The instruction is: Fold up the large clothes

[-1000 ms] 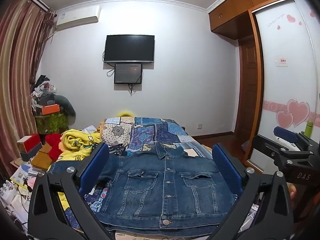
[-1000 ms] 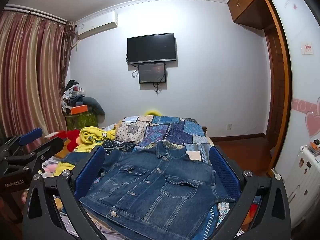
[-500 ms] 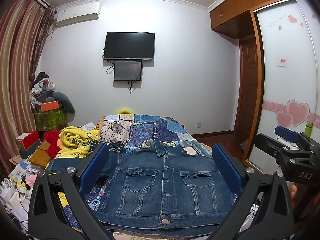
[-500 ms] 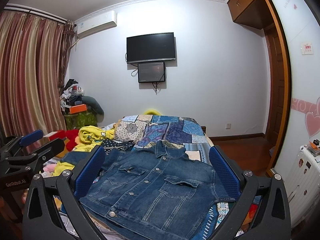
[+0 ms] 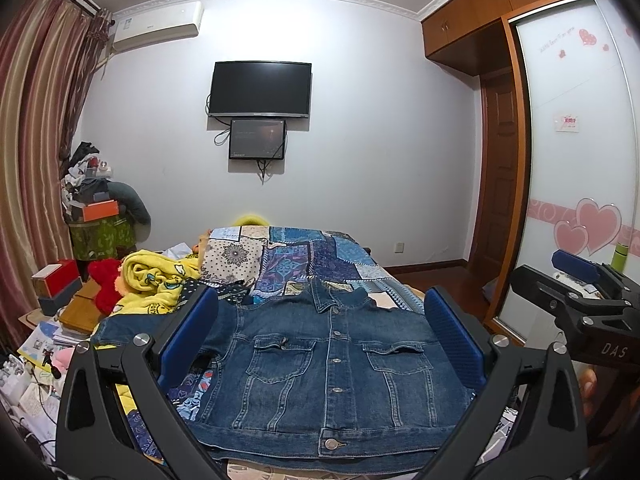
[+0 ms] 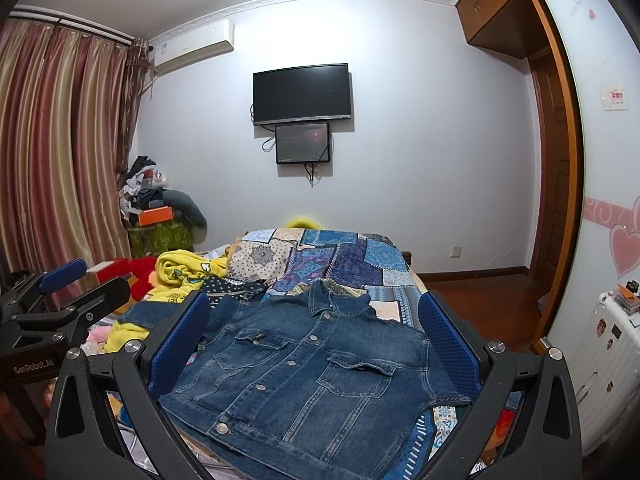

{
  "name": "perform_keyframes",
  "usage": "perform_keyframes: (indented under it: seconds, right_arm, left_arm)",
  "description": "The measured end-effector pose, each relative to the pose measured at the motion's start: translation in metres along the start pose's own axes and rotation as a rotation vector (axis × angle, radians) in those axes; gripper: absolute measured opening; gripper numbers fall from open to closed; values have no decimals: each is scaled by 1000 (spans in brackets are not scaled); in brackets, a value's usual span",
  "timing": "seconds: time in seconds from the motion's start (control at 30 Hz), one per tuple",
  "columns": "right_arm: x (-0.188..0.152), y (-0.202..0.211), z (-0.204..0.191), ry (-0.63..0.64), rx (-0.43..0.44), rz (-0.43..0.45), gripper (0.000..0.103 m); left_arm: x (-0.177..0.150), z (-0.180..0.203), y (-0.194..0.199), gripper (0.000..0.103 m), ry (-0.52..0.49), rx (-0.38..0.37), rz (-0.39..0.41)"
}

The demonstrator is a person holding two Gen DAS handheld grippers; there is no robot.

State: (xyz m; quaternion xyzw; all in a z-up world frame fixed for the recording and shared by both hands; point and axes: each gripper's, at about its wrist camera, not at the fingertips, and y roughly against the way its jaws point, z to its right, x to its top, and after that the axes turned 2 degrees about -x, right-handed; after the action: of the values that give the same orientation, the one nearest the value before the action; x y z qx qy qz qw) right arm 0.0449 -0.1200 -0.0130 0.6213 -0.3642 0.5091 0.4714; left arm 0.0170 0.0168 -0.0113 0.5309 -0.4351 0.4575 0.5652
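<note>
Left wrist view: the left tongs [image 5: 320, 340] gape wide above the denim jacket [image 5: 328, 364], buttoned, front up on the bed [image 5: 320, 256]; right tongs [image 6: 316, 344] equally wide, holding nothing.

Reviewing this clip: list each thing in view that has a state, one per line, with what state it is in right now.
denim jacket: lying flat on the bed, front up, buttoned, right side already folded in, not gripped.
left gripper: open, empty, above the jacket.
right gripper: open, empty, above the jacket.
television: screen dark.
small screen: dimly lit.
curtains: drawn.
yellow blanket: crumpled.
</note>
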Motion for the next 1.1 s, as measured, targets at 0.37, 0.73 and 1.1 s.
perform_keyframes:
  seconds: [0.37, 0.73, 1.1]
  right_arm:
    - [0, 0, -1, 1, -1, -1, 103]
    - [-1, -3, -4, 3, -5, -8, 103]
    - [-3, -13, -8, 2, -4, -32, 103]
  left_arm:
    - [-1, 0, 0, 103, -3, 2, -1]
    - [-1, 0, -2, 103, -2, 5, -7]
    - [-1, -5, -13, 103, 10, 9, -30]
